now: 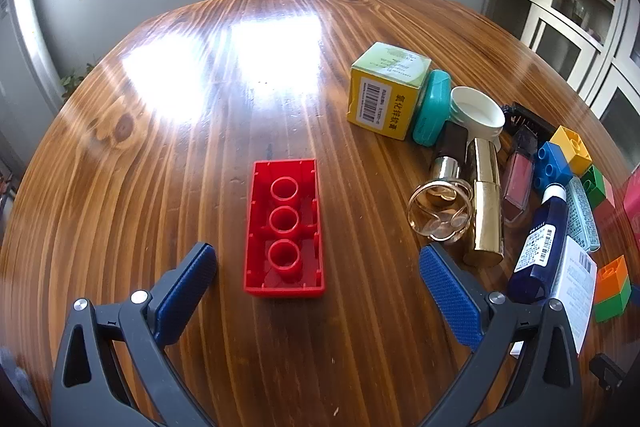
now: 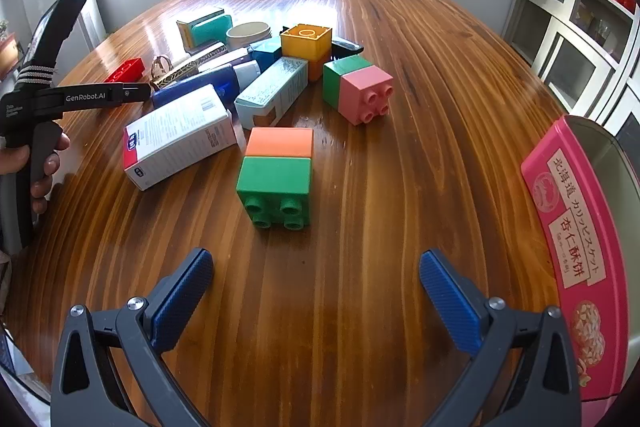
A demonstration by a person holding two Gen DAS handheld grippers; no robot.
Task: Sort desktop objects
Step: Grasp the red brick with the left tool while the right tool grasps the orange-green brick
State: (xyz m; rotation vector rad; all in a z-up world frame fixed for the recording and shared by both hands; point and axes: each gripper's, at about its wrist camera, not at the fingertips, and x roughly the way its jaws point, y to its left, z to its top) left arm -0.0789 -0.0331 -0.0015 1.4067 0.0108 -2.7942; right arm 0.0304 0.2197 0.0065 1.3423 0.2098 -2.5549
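The left gripper [image 1: 318, 263] has its blue pads spread as wide as they go, pinching nothing. The pads hang above the wooden table [image 1: 160, 155] on either side of the near end of a long red brick [image 1: 285, 227], without touching it. The brick lies hollow side up, its three round tubes showing, stretching away toward twelve o'clock from the fingers.

The right gripper [image 2: 316, 281] is just as wide open and empty. At twelve o'clock from its fingers, a little way off, lies an orange and green block [image 2: 277, 173] on its side, its studs facing the camera. Further out, at about one o'clock, sits a green and pink block [image 2: 356, 87].

Beyond these is the unsorted heap: a white carton [image 2: 180, 135] at about eleven o'clock, a pale blue box [image 2: 272, 89], a dark blue bottle [image 2: 192, 89] and a yellow block [image 2: 307, 41] near twelve. In the left wrist view the same heap runs from one to three o'clock, with a yellow box [image 1: 386, 91], a teal case [image 1: 432, 109], a gold tube [image 1: 486, 203] and a wire ring [image 1: 438, 211].

A pink biscuit tin [image 2: 576, 227] stands at three o'clock of the right gripper, at the table's edge.

This looks like the start of a pick, with each gripper lined up on a brick and nothing yet lifted. For the left, the next move would be to drop lower and close across the red brick's narrow width. The right needs to reach forward first. Where the bricks belong cannot be told, though the tin is a likely bin.
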